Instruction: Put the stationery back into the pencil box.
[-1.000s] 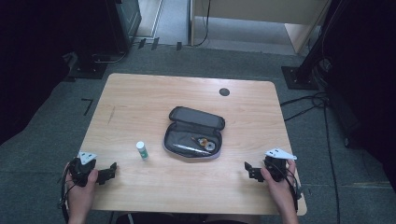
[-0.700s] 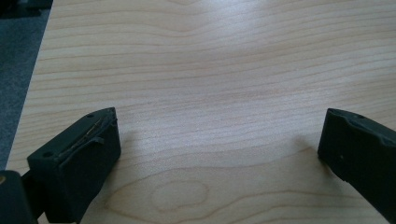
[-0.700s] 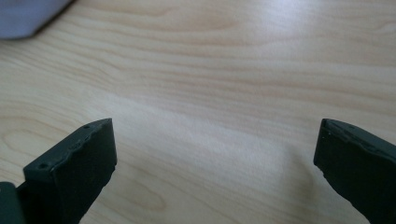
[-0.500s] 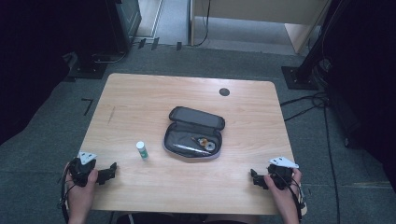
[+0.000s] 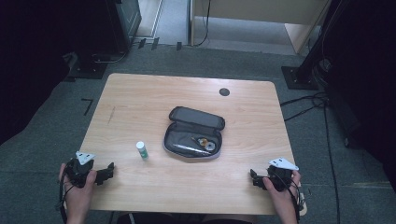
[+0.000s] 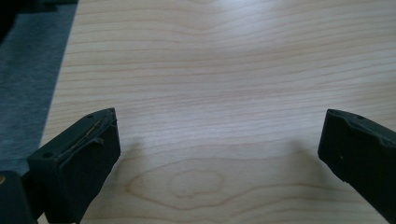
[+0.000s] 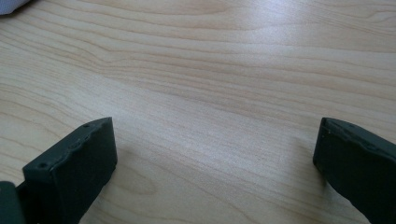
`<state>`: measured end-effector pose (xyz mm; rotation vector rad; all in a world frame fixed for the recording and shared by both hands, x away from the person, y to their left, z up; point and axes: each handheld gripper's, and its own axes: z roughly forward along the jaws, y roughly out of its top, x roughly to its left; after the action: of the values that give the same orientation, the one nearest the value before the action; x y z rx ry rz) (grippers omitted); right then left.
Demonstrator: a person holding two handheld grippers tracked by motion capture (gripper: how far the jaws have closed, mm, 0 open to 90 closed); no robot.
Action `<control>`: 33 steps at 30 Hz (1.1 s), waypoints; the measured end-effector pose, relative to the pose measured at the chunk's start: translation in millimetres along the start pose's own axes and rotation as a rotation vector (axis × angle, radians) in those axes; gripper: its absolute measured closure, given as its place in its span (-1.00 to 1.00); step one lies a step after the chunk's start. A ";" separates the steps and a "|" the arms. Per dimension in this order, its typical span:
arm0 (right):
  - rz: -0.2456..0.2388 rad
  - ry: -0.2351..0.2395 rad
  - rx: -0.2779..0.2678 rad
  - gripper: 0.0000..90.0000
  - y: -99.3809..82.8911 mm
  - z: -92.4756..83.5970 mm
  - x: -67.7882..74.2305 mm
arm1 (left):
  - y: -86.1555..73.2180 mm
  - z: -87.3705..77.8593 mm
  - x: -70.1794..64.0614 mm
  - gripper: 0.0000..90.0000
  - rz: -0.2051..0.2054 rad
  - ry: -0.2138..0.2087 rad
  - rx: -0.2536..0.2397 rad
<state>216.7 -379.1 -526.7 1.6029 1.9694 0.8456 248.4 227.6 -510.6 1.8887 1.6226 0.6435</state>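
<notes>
The left gripper (image 5: 106,171) rests at the tabletop's (image 5: 140,102) near left corner, jaws wide and empty. A small white tube (image 5: 142,150) stands just left of the open pencil case (image 5: 192,134) mid-table. The right gripper (image 5: 255,179) sits at the near right corner, jaws wide and empty.

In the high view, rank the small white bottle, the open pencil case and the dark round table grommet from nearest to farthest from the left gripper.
From the left gripper:
1. Small white bottle, just right of it.
2. Open pencil case, table centre.
3. Dark round grommet, far edge, right of centre.
</notes>
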 end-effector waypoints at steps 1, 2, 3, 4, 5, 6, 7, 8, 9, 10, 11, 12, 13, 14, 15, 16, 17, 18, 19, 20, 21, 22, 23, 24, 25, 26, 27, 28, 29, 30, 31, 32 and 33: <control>0.000 0.000 0.000 -1.00 0.0 0.0 -0.1 | 1.2 -4.0 -1.0 -1.00 -0.001 -0.020 -0.024; -0.001 0.000 0.000 -1.00 0.0 0.0 -0.1 | 2.8 -8.0 -3.1 -1.00 0.003 -0.036 -0.042; 0.000 0.000 0.000 -1.00 0.0 0.0 0.0 | 4.8 -11.4 -6.0 -1.00 0.003 -0.063 -0.058; 0.000 0.000 0.000 -1.00 0.0 0.0 -0.1 | 7.0 -15.1 -10.3 -1.00 0.008 -0.091 -0.074; 0.000 0.000 0.000 -1.00 0.0 0.0 -0.1 | 8.2 -17.1 -13.0 -1.00 0.022 -0.098 -0.079; 0.000 0.000 0.000 -1.00 0.0 0.0 -0.1 | 9.5 -19.1 -17.2 -1.00 0.027 -0.110 -0.086; 0.000 0.000 0.000 -1.00 0.0 0.0 -0.1 | 10.9 -20.9 -20.5 -1.00 0.035 -0.126 -0.090; 0.000 0.000 0.000 -1.00 0.0 0.0 -0.1 | 11.9 -22.2 -23.9 -1.00 0.039 -0.137 -0.096; 0.000 0.000 0.000 -1.00 0.0 0.0 -0.1 | 13.0 -23.4 -26.6 -1.00 0.042 -0.150 -0.101; 0.000 0.000 0.000 -1.00 0.0 0.0 0.0 | 14.1 -24.6 -28.7 -1.00 0.044 -0.165 -0.105; 0.000 0.000 0.000 -1.00 0.0 0.0 0.0 | 14.9 -25.5 -30.7 -1.00 0.044 -0.177 -0.111; 0.000 0.000 0.000 -1.00 0.0 0.0 0.0 | 15.9 -26.8 -32.3 -1.00 0.043 -0.193 -0.117; -0.001 0.001 0.000 -1.00 -0.1 0.0 0.0 | 16.3 -27.7 -33.0 -1.00 0.042 -0.201 -0.120; 0.000 0.001 0.000 -1.00 -0.1 0.0 -0.1 | 16.6 -29.2 -33.4 -1.00 0.043 -0.212 -0.124; 0.000 0.001 0.000 -1.00 0.0 0.0 -0.1 | 16.7 -31.0 -33.9 -1.00 0.036 -0.224 -0.129; 0.000 0.001 0.000 -1.00 -0.1 0.0 -0.1 | 16.5 -32.6 -34.1 -1.00 0.035 -0.238 -0.135; 0.000 0.000 -0.001 -1.00 -0.1 0.1 -0.1 | 16.4 -34.0 -34.5 -1.00 0.032 -0.249 -0.138; 0.000 0.000 0.000 -1.00 -0.1 0.0 -0.1 | 16.3 -35.2 -34.5 -1.00 0.035 -0.255 -0.139; -0.001 0.001 0.000 -1.00 -0.1 0.0 -0.1 | 16.3 -36.6 -35.2 -1.00 0.036 -0.258 -0.141; -0.001 0.000 -0.001 -1.00 -0.1 0.1 -0.1 | 16.3 -37.3 -35.8 -1.00 0.038 -0.259 -0.142; 0.000 0.000 -0.001 -1.00 -0.1 0.1 -0.1 | 16.0 -38.0 -36.7 -1.00 0.039 -0.258 -0.143; 0.000 0.000 -0.001 -1.00 -0.1 0.1 -0.1 | 15.9 -38.5 -37.9 -1.00 0.041 -0.256 -0.145; 0.000 0.000 -0.001 -1.00 -0.1 0.1 -0.1 | 16.0 -38.8 -39.0 -1.00 0.041 -0.259 -0.147; 0.000 0.000 -0.001 -1.00 -0.1 0.0 -0.1 | 16.1 -38.8 -40.0 -1.00 0.040 -0.265 -0.155; 0.000 0.001 -0.001 -1.00 -0.1 0.0 -0.1 | 16.2 -38.3 -41.5 -1.00 0.038 -0.278 -0.156; -0.001 0.001 0.000 -1.00 -0.1 0.0 -0.1 | 16.1 -37.8 -43.9 -1.00 0.048 -0.283 -0.153; 0.000 0.000 -0.001 -1.00 -0.1 0.1 0.0 | 15.9 -37.2 -47.6 -1.00 0.058 -0.284 -0.151; -0.001 0.000 -0.001 -1.00 -0.1 0.1 -0.1 | 15.8 -36.6 -50.9 -1.00 0.073 -0.285 -0.149; -0.001 0.000 -0.001 -1.00 -0.1 0.1 -0.1 | 15.9 -36.1 -54.4 -1.00 0.085 -0.285 -0.143; -0.001 0.001 -0.001 -1.00 -0.1 0.1 -0.1 | 16.1 -35.5 -57.8 -1.00 0.092 -0.284 -0.143; -0.001 0.000 -0.001 -1.00 -0.1 0.1 -0.1 | 16.5 -35.3 -60.9 -1.00 0.103 -0.282 -0.147; -0.001 0.001 -0.001 -1.00 -0.1 0.0 -0.1 | 16.9 -35.6 -63.8 -1.00 0.104 -0.285 -0.153; -0.001 0.000 -0.001 -1.00 -0.1 0.0 -0.1 | 17.5 -36.0 -66.1 -1.00 0.106 -0.289 -0.156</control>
<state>216.7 -379.2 -526.8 1.6008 1.9701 0.8462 226.5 164.2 -472.3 1.8639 1.2621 0.4967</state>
